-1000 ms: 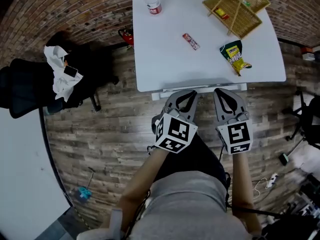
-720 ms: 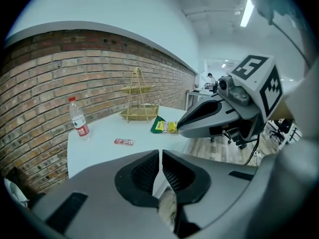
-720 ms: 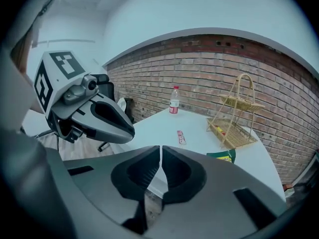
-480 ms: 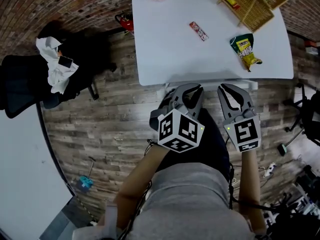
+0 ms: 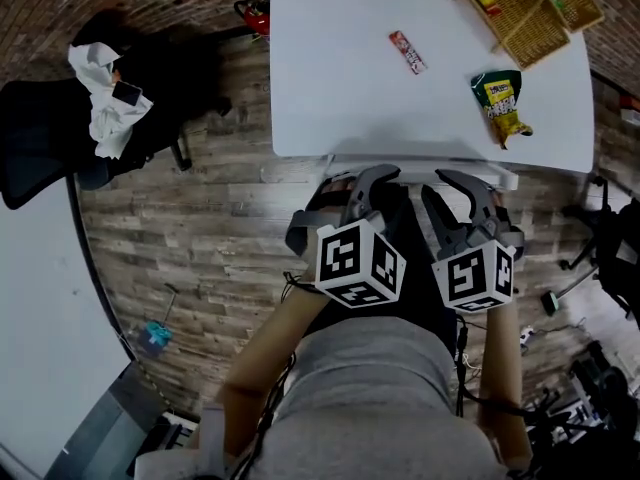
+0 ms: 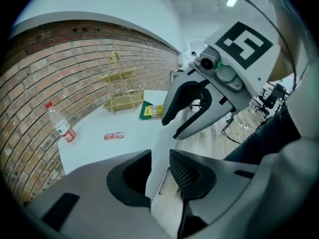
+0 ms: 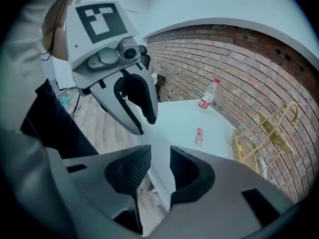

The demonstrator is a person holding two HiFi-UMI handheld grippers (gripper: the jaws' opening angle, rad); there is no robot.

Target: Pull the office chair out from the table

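A black office chair (image 5: 60, 153) stands on the wood floor far left of the white table (image 5: 330, 108), with a white cloth and a phone lying on it. Both grippers hover side by side at the table's near edge. My left gripper (image 5: 345, 200) has its jaws opening, and nothing is gripped between them (image 6: 160, 168). The jaws of my right gripper (image 5: 460, 183) are opening too, with only the table edge showing through the gap (image 7: 160, 166). Neither gripper is near the chair.
On the table lie a candy bar (image 5: 407, 52), a green snack bag (image 5: 503, 103), a wicker rack (image 5: 525, 8) and a water bottle (image 6: 62, 128). Another chair's base (image 5: 600, 238) stands at the right. A brick wall runs behind the table.
Both grippers have gone from shut to parted jaws. Both hands have sunk a little and rolled at the table's near edge.
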